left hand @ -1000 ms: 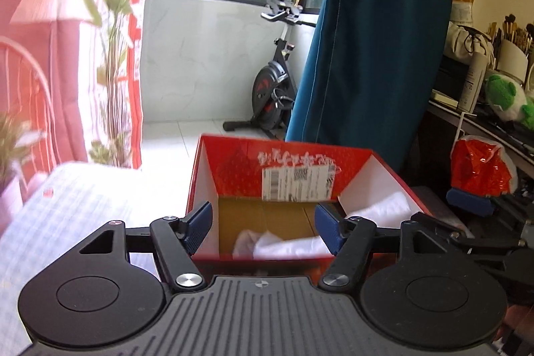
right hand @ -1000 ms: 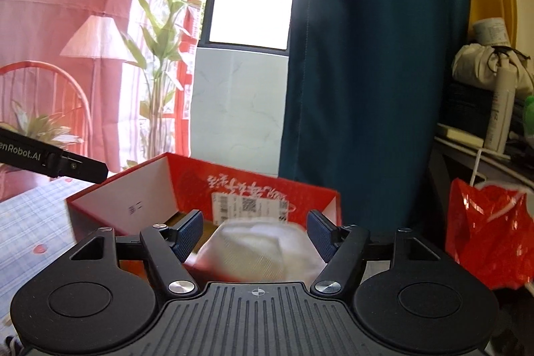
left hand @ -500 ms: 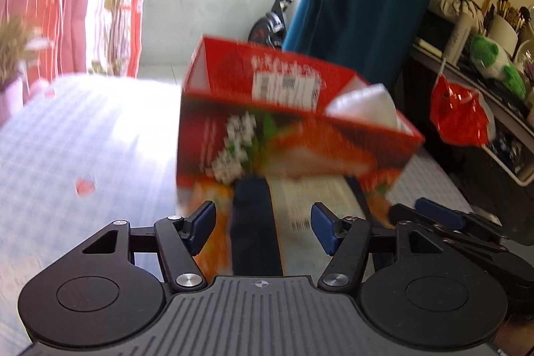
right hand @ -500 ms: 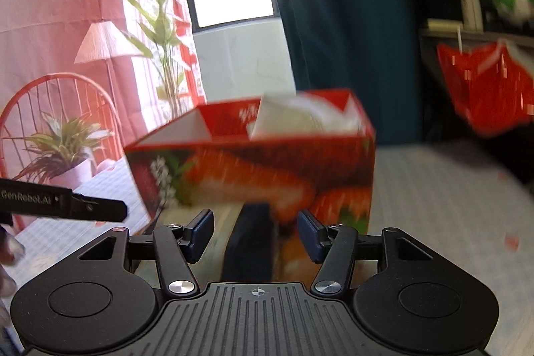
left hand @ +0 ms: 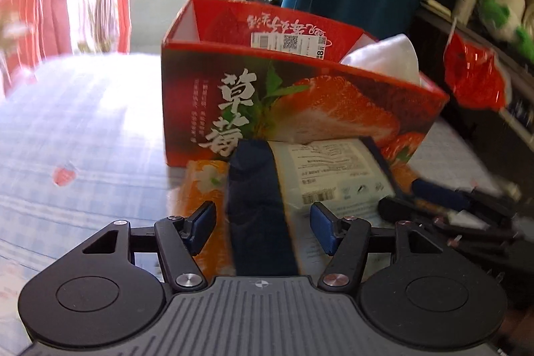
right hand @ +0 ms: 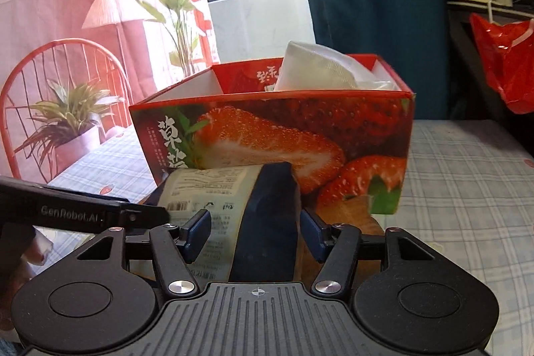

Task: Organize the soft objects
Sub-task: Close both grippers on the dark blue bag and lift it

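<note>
Packet [left hand: 333,175] lies against strawberry box [left hand: 300,109].

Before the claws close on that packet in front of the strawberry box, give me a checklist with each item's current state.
1. Packet lies on the checked cloth against the strawberry box: ok.
2. Left claw straddles the packet's dark band, pads clear of it: ok.
3. Right claw straddles the same band, jaws lately shifting, pads touching or not: cannot tell.
4. Two claws crowd one packet, left finger beside the right claw: not ok.
5. Box has room; white cloth fills only one end: ok.
6. Box is open-topped: ok.
</note>
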The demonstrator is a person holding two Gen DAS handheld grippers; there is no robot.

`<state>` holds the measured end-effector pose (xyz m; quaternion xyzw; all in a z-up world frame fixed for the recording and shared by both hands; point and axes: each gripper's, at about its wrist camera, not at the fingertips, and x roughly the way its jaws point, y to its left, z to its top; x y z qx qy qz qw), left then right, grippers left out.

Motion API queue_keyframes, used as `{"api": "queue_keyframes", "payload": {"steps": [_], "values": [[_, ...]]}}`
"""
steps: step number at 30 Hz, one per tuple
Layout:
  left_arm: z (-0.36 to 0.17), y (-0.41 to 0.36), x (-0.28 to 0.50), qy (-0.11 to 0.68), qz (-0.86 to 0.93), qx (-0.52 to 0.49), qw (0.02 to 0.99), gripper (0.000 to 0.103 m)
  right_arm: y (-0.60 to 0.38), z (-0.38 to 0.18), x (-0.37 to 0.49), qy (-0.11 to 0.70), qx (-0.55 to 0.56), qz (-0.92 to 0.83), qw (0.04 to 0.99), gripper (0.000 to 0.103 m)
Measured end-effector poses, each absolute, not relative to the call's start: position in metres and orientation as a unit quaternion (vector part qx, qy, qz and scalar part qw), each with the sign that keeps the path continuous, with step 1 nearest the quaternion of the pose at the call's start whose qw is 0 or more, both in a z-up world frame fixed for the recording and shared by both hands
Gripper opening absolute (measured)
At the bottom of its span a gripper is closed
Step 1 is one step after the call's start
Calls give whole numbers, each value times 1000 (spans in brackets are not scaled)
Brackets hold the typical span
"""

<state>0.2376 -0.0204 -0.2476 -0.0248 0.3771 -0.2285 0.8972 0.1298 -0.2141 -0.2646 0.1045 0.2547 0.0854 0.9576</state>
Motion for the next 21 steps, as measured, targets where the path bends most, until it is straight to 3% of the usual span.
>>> {"api": "queue_keyframes", "payload": {"steps": [6, 8, 13, 21], "values": [[-259, -17, 230, 372, -238, -41, 896, 64, -213, -275, 129, 272, 113, 100, 951, 54], [-258, -15, 225, 371, -241, -50, 896, 52, -211, -275, 124, 273, 108, 98, 951, 47], [-253, -21, 212, 363, -252, -36, 897, 41, -215, -271, 113, 270, 111, 103, 951, 34], [-244, -34, 177, 339, -251, -1, 907, 39, -211, -262, 90, 248, 87, 115, 958, 27]]}}
